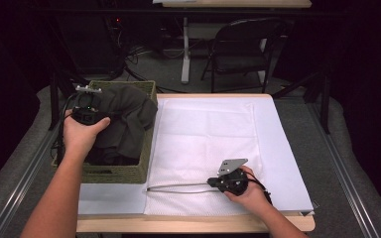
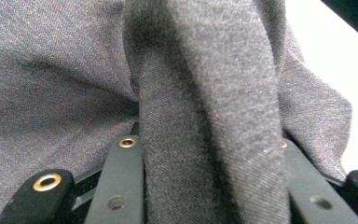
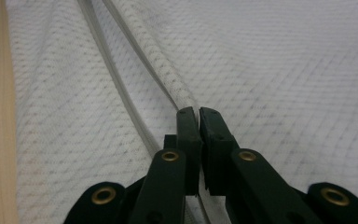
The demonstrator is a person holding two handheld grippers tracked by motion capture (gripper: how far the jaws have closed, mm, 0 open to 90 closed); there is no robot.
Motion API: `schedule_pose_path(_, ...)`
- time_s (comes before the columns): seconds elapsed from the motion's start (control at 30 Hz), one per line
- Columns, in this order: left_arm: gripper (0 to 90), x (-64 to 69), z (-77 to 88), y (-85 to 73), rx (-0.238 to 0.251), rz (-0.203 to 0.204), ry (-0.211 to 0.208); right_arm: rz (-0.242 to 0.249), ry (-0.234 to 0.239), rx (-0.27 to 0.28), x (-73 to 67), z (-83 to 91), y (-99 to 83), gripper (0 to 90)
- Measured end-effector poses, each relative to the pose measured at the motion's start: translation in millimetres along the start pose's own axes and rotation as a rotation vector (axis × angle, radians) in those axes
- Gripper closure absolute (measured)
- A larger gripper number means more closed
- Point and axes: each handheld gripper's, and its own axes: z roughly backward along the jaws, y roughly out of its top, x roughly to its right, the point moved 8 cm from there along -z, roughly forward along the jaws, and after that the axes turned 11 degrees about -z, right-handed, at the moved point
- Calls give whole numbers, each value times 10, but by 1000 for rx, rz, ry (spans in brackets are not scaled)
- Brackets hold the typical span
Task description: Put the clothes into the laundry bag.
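Near worktop (image 1: 193, 223) edge: right tool (image 1: 213, 183) lies low on the white mesh bag (image 1: 203, 144), jaws pressed together on the bag's rim. Right gripper view shows the rim (image 3: 168, 79) running straight into the closed pads (image 3: 189, 128). Bag lies flat on a white sheet (image 1: 283, 148) that covers most of the worktop. Left tool (image 1: 85, 115) is over the green woven basket (image 1: 124, 173) at the worktop's left end, pinching a thick fold of dark grey garment (image 1: 129, 116). Left gripper view: fold (image 2: 205, 140) sits between the jaws, cloth bunched around both. Garment is partly in the basket, partly draped over its right rim, just beside the bag's left edge.
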Motion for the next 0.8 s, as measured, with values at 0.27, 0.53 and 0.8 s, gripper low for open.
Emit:
schedule_pose_path(0.27, 659, 18, 17, 1, 2, -2, -4, -4, -11, 4, 69, 82, 151, 895)
schedule_pose_path(0.53, 659, 33, 31, 8, 4, -6, -12, -33, -26, 22, 259, 73, 340, 899)
schedule_pose_path(0.8, 659, 63, 53, 16, 14, -7, -22, -62, -43, 23, 442, 18, 483, 900)
